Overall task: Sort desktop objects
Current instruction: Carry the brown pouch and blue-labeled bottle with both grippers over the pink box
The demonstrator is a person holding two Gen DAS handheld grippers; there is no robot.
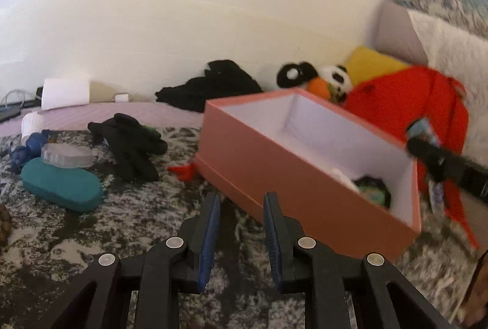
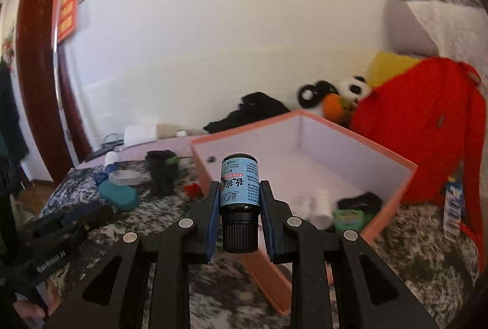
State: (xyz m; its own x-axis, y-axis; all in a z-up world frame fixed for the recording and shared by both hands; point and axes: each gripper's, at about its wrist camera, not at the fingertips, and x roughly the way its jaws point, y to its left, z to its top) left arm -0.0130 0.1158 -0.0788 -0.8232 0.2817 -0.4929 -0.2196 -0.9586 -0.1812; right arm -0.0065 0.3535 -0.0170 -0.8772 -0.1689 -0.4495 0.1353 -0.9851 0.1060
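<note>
My left gripper (image 1: 242,198) hangs low, its blue-padded jaws parted and holding nothing. My right gripper (image 2: 239,185) is raised and clamps a small bottle (image 2: 239,191), cap toward me. Its tilt looks roughly level, though the fisheye blurs that.

A small dark bottle (image 2: 239,194) with a blue label sits clamped, cap toward the camera, above the open pink box (image 2: 393,201). Inside lie a white bottle (image 2: 323,205) and green tin (image 2: 347,219).
</note>
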